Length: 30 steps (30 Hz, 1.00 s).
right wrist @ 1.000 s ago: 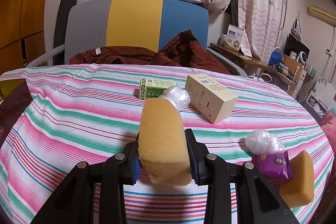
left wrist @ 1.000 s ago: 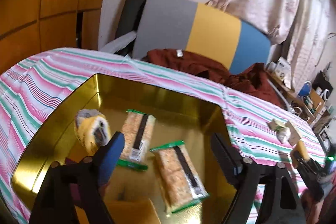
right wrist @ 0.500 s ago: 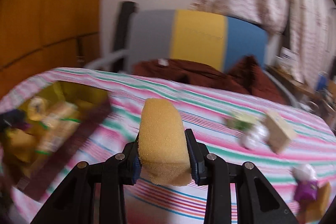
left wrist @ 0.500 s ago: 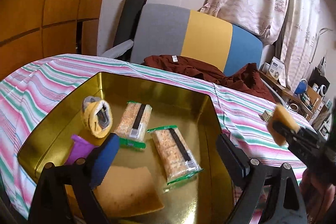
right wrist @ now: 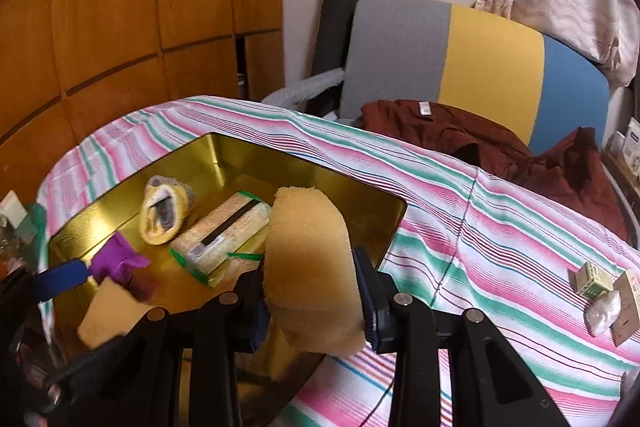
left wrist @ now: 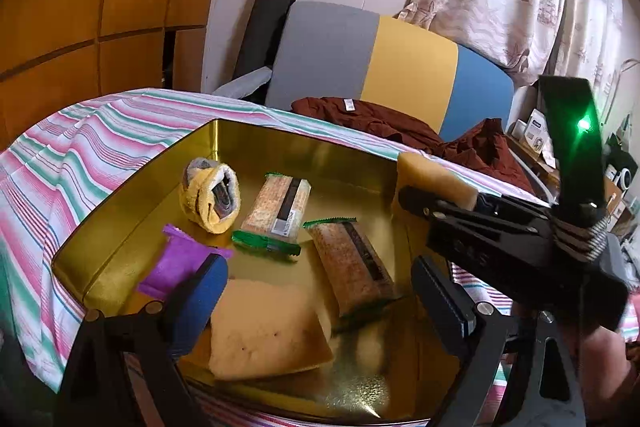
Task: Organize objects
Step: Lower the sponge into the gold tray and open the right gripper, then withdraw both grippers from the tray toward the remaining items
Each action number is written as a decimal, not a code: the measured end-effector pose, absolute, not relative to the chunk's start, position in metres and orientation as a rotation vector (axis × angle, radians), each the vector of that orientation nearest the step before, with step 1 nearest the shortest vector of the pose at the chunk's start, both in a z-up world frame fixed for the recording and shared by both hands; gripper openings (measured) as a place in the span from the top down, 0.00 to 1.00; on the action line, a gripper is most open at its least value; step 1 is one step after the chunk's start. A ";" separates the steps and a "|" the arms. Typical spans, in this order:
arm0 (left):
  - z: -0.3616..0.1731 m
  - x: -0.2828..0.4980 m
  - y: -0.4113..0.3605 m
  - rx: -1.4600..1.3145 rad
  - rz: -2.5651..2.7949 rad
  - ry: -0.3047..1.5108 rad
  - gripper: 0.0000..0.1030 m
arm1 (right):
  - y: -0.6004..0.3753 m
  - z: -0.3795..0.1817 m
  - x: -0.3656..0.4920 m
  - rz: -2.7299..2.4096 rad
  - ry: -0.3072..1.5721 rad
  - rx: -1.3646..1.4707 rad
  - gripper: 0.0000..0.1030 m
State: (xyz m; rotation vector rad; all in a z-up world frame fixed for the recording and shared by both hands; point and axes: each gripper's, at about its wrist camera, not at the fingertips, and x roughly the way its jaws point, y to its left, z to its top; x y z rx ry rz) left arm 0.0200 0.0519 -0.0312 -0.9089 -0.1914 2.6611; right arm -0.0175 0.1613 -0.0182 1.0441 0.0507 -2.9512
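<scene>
Yellow-tan foam sponge (right wrist: 312,267) sits pinched upright in the right gripper (right wrist: 314,297), its lower end hidden behind the jaws, hanging over the near right edge of the gold metal tin (right wrist: 352,187); a second ago it was out over the striped cloth of the worktop (right wrist: 500,211). Inside the tin a flat tan sponge (left wrist: 264,327) is partly covered by the left gripper (left wrist: 320,311), whose empty jaws have just been spreading. Two green-edged cracker packs (left wrist: 276,213), a rolled yellow cloth (left wrist: 212,197) and a purple packet (left wrist: 176,263) leave bare floor along the tin's far side.
</scene>
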 end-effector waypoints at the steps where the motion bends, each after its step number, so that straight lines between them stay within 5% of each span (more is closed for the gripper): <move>1: -0.032 0.020 0.051 -0.914 2.662 -0.199 0.09 | 0.162 -0.019 -0.020 -2.954 0.046 1.054 0.64; 13: -0.033 0.021 0.050 -0.923 2.662 -0.216 0.09 | 0.183 -0.010 -0.009 -3.022 -0.111 1.022 0.38; 30: -0.030 0.026 0.057 -0.927 2.632 -0.235 0.03 | 0.211 -0.011 0.033 -3.095 -0.264 1.048 0.37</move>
